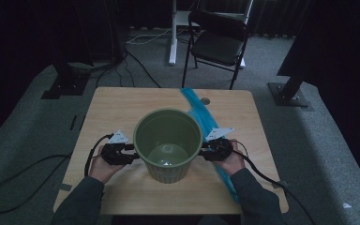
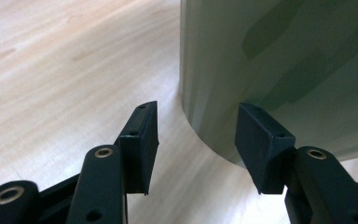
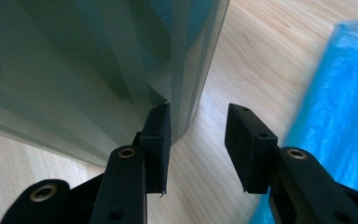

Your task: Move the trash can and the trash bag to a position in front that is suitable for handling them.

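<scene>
An empty olive-green plastic bin [image 1: 168, 140] stands upright in the middle of the wooden table [image 1: 117, 105]. My left gripper [image 1: 132, 153] is close against its left side and my right gripper [image 1: 203, 152] against its right side, both low near the tabletop. In the left gripper view the jaws [image 2: 196, 140] stand open, with the bin's curved wall [image 2: 279, 70] just ahead and to the right. In the right gripper view the jaws [image 3: 198, 144] are open too, the left fingertip [image 3: 161, 130] next to the bin wall [image 3: 98, 60]. No pad presses on anything.
A long blue plastic bag [image 1: 199, 115] lies flat on the table from the far edge toward the near right, passing under my right hand; it shows blue [image 3: 340, 102] beside the right jaw. A black folding chair [image 1: 218, 42] stands beyond the table.
</scene>
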The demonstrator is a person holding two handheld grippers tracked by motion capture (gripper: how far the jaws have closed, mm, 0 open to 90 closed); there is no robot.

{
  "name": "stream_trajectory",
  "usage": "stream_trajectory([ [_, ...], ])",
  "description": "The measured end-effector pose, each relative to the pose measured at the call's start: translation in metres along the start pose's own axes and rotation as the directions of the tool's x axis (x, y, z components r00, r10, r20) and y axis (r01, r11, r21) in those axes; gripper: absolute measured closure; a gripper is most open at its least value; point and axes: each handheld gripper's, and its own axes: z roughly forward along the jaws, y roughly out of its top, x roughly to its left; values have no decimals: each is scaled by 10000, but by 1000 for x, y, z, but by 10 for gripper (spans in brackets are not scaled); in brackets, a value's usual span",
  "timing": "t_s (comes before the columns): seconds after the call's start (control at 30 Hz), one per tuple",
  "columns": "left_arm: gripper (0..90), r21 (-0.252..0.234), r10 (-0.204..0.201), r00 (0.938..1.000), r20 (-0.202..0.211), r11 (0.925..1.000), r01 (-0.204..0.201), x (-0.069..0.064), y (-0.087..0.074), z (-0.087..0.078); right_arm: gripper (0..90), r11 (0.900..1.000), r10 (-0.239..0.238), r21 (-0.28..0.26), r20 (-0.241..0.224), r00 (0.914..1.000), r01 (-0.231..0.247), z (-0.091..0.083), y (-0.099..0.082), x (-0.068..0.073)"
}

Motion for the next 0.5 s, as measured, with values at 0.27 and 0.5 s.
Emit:
stream_trajectory([
  [0.27,498,-40,-111,9995,-283,9999,110,6,13,14,605,9994,321,-96,353,9989,-318,0,0,-12],
  [0.5,507,-110,-328,9966,-755,9994,321,17,19,19,611,9975,667,-264,426,9969,-656,8,5,-18],
])
